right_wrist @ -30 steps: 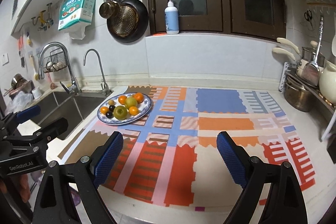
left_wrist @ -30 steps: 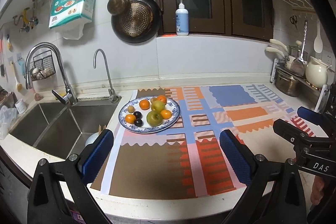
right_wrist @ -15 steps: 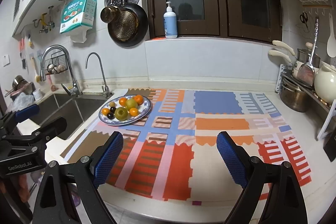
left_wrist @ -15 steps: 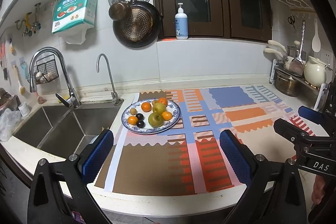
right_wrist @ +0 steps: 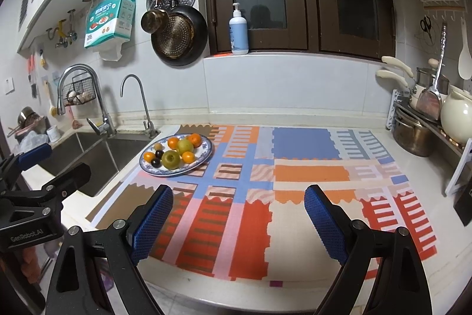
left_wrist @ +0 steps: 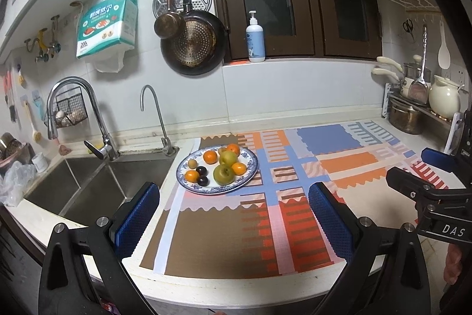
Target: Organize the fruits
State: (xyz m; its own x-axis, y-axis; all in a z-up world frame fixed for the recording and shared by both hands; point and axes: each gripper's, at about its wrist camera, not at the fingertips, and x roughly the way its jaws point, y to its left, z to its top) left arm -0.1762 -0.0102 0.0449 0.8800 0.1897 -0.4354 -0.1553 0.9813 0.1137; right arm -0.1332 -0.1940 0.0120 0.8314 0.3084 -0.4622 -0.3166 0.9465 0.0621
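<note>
Vs 1 s ago both views sit a bit higher/further back: the blue-rimmed patterned china plate (left_wrist: 217, 171) of oranges, green apples & dark plums looks smaller, w/ more table (left_wrist: 224, 290) front edge showing; it sits unmoved on the multicoloured patchwork mat (right_wrist: 295, 173) next to the steel sink (left_wrist: 88, 185). Left tongs (left_wrist: 234, 213) & right tongs (right_wrist: 239, 222) both released, blue pads wide apart, nothing held. Writing: "DAS" on the right tongs' body, "GenRobot.AI" on the left's, "200" on the green tissue pack (left_wrist: 107, 24).

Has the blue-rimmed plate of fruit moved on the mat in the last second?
No. The blue-rimmed plate of fruit sits on the same corner of the patterned mat, beside the steel sink; only the cameras shifted.
</note>
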